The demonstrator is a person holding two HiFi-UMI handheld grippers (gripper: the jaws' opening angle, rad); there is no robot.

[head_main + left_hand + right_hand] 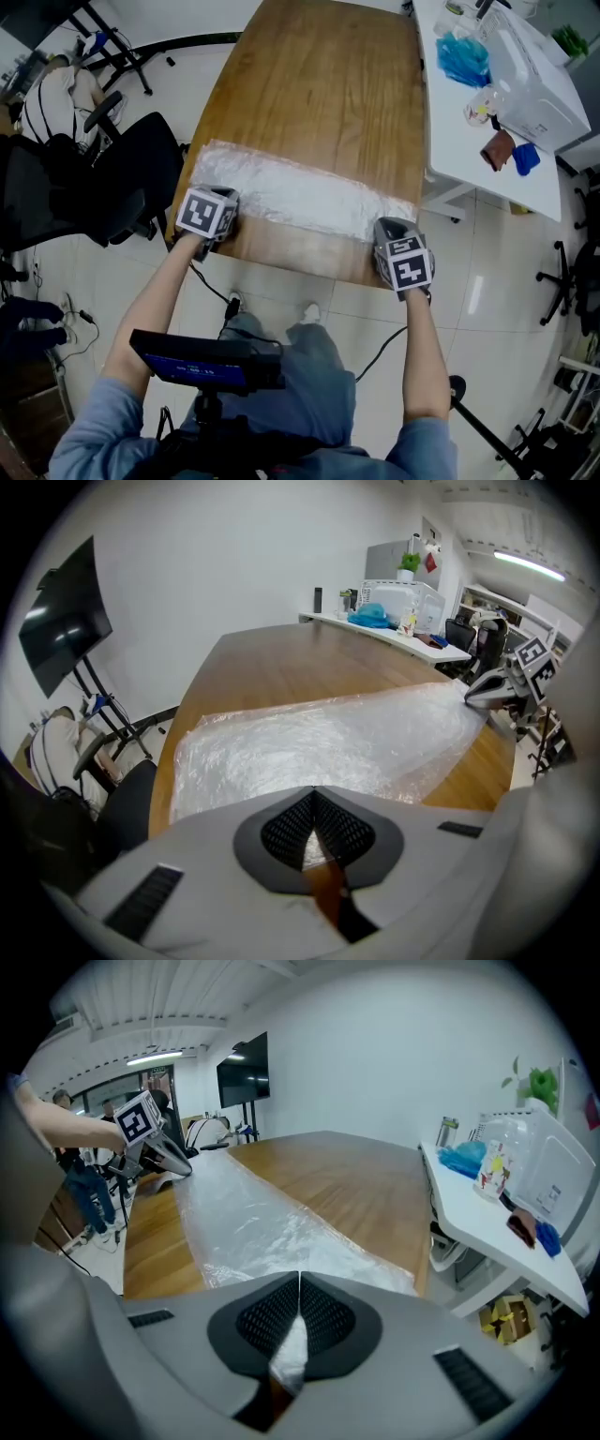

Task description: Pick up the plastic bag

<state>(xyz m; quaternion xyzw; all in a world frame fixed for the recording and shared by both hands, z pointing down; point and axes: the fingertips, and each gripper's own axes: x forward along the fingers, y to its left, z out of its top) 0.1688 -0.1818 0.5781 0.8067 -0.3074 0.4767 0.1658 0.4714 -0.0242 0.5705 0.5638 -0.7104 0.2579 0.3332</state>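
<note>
A long clear plastic bag [291, 192] lies flat across the near end of the wooden table [319, 84]. My left gripper [227, 210] is at the bag's left end and my right gripper [388, 228] at its right end, both by the table's front edge. In the left gripper view the bag [328, 738] stretches ahead and the left gripper [314, 792] is shut, with a strip of film pinched between its pads. In the right gripper view the right gripper [299, 1280] is shut on a white fold of the bag [253, 1218].
A white side table [506, 150] at the right carries a white appliance [530, 75], a blue bag [464, 58] and small items. A black office chair [89, 187] stands left of the table. A screen [202, 361] hangs at the person's chest.
</note>
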